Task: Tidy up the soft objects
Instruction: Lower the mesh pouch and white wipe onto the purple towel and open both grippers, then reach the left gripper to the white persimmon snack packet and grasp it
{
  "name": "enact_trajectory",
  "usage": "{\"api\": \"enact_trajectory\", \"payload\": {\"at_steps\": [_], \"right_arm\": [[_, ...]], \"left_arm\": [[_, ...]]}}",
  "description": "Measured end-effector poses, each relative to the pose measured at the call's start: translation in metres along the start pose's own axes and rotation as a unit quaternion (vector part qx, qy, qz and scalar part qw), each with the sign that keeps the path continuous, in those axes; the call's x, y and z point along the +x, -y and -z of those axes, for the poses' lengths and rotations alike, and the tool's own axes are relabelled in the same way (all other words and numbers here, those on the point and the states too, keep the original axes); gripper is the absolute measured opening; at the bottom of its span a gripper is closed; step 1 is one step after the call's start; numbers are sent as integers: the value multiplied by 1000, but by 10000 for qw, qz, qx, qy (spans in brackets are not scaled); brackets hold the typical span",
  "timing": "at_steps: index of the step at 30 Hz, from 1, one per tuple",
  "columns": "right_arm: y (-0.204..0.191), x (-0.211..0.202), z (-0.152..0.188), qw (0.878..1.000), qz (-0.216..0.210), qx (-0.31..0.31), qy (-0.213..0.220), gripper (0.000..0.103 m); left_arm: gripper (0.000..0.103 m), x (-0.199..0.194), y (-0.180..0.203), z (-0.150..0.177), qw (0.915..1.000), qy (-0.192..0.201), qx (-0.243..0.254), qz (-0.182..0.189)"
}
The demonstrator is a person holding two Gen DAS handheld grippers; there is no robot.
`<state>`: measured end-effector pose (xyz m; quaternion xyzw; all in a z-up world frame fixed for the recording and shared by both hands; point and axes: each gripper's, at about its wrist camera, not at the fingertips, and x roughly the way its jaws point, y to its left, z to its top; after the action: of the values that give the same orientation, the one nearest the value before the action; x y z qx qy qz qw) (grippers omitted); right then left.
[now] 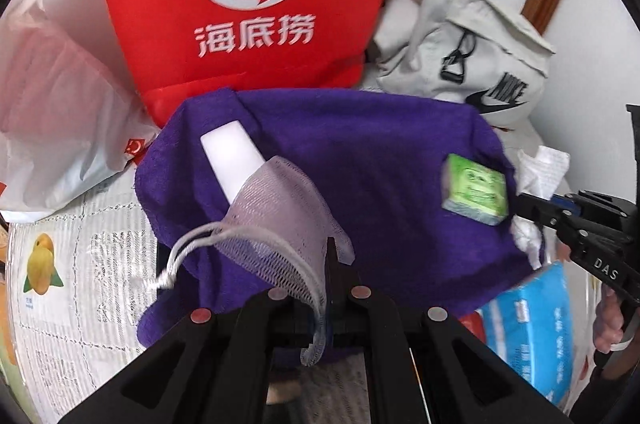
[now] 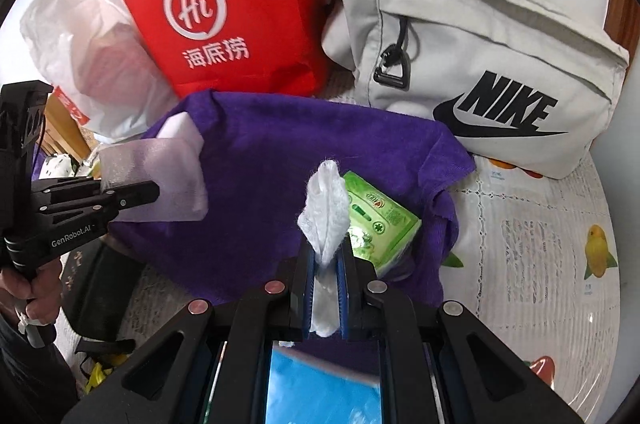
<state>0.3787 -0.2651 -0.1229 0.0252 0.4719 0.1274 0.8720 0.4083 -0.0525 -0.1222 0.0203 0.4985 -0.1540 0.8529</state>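
Nearest item, left wrist view: left tool (image 1: 329,264), jaws clenched on the edge of a pale mesh drawstring pouch (image 1: 280,220), its white cord (image 1: 188,248) trailing toward 8 o'clock.

Item 2: white foam block (image 1: 236,156), projecting from the pouch mouth toward 11 o'clock, resting on the towel.

Item 3: purple towel (image 1: 360,152), spread over the patterned tabletop (image 1: 56,296) at frame centre, carrying the pouch, the block and item 4.

Item 4: green tissue pack (image 1: 474,190), on the towel at 3 o'clock of the pouch, near the towel's right edge.

Item 5, right wrist view: right tool (image 2: 326,256), jaws grasping a white fluffy cloth (image 2: 326,208) that stood upright between the blue pads, just over the green pack (image 2: 380,228).

Item 6: blue packet (image 1: 532,328), at 5 o'clock in the left view, partly under the towel edge.

Item 7: red paper bag (image 1: 240,4) with white logo, upright behind the towel at 12 o'clock.

Item 8: grey Nike bag (image 2: 480,64), at 1 o'clock, beside the red bag.

Item 9: white plastic bag (image 1: 52,120), at 9 o'clock, contents unclear.

Item 10: person's hand (image 2: 24,292) on the left tool's handle, at 8 o'clock in the right view.
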Motion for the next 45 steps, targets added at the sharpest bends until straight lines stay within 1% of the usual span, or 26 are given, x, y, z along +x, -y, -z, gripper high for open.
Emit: {"api": "enact_trajectory", "payload": {"at_steps": [7, 10, 11, 13, 14, 15, 16, 17, 18, 19, 21, 22, 26, 29, 36, 40, 42, 45], "right_arm": [[-1, 19, -1, 9997, 40, -97, -240, 10], [0, 25, -1, 9996, 62, -52, -275, 10], [0, 26, -1, 9995, 104, -43, -280, 10], [-1, 27, -2, 9994, 173, -99, -296, 10], [-1, 26, -2, 9994, 166, -116, -278, 11], [-4, 28, -4, 9994, 163, -129, -284, 13], [-4, 28, -4, 9993, 162, -139, -292, 18], [-4, 28, -4, 9993, 162, -141, -292, 23], [-4, 28, -4, 9993, 161, -155, -288, 35], [-4, 27, -3, 9993, 179, -181, -270, 46], [-4, 23, -2, 9993, 252, -205, -172, 55], [-3, 21, -2, 9994, 253, -207, -140, 55], [2, 16, -1, 9997, 185, -128, -123, 55], [3, 10, 2, 9997, 190, -100, -99, 55], [1, -20, 13, 9998, 166, 58, 77, 55], [-8, -41, 23, 9997, 73, 112, 187, 55], [-15, -51, 30, 9997, 33, 102, 240, 55], [-25, -66, 41, 9995, -38, 120, 278, 55]], "left_arm": [[4, 10, -7, -1, 9999, -119, -84, -31], [4, 12, -7, -2, 9998, -145, -95, -30], [5, 13, -7, -2, 9998, -178, -110, -27], [10, 13, -8, -2, 9997, -232, -120, 14], [16, 12, -7, -1, 9996, -239, -119, 15], [23, 10, -8, 0, 9997, -233, -116, -1], [26, 9, -9, 1, 9997, -220, -117, -29], [33, 7, -9, 1, 9997, -204, -122, -66], [39, 7, -11, 1, 9997, -193, -132, -95], [43, 4, -12, 2, 9997, -168, -135, -120], [59, -1, -13, 2, 9997, -104, -118, -193], [61, -3, -14, 3, 9996, -79, -115, -251], [62, -12, -20, 2, 9990, -81, -170, -416], [62, -20, -24, 5, 9986, -69, -238, -466], [62, -50, -30, 14, 9977, 54, -365, -560], [62, -77, -32, 25, 9977, 255, -381, -508], [62, -92, -28, 33, 9970, 422, -342, -548], [62, -112, -23, 45, 9960, 562, -259, -639]]}}
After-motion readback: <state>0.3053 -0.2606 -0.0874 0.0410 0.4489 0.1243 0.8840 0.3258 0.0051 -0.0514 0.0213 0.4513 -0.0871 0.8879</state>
